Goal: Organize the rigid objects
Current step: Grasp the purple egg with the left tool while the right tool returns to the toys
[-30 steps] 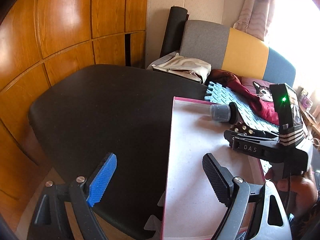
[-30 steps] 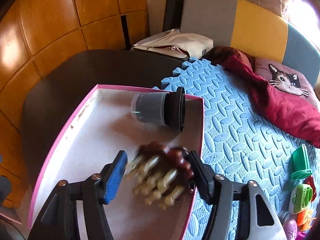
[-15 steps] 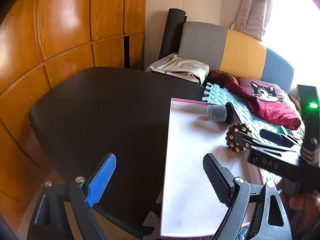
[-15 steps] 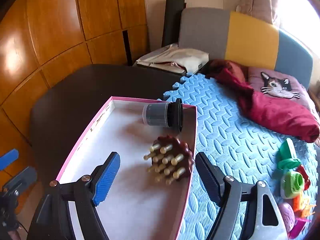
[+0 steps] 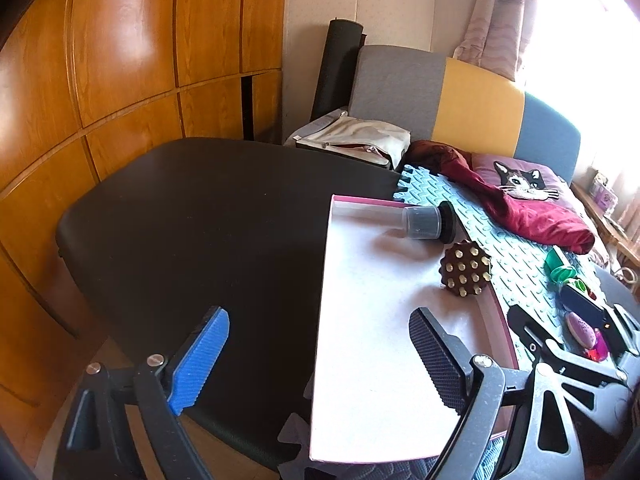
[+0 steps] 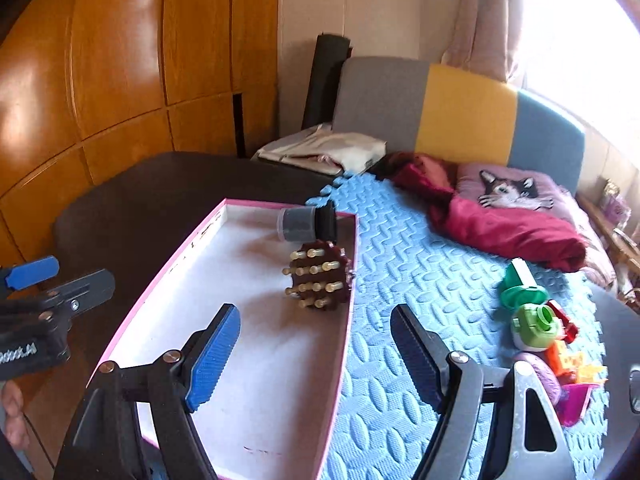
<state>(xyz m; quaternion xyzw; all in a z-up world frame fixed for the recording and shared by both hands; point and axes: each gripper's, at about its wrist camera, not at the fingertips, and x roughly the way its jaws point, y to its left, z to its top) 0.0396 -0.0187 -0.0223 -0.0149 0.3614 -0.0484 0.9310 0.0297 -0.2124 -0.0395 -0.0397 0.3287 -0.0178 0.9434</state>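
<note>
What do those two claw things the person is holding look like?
Both look alike: a black frame with silver screws and two ridged fingers, one with a blue pad, the other black. That goes for the left gripper and the right gripper. White lettering, too blurred to read, marks the left one's side.

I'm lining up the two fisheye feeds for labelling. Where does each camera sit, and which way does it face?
Left wrist: on the left gripper, facing over the black table and pink-edged box; the right gripper shows at its right.
Right wrist: on the right gripper, facing over the box toward the blue mat; the left gripper shows at its left.
Shared: box, studded ball, grey container.
</note>
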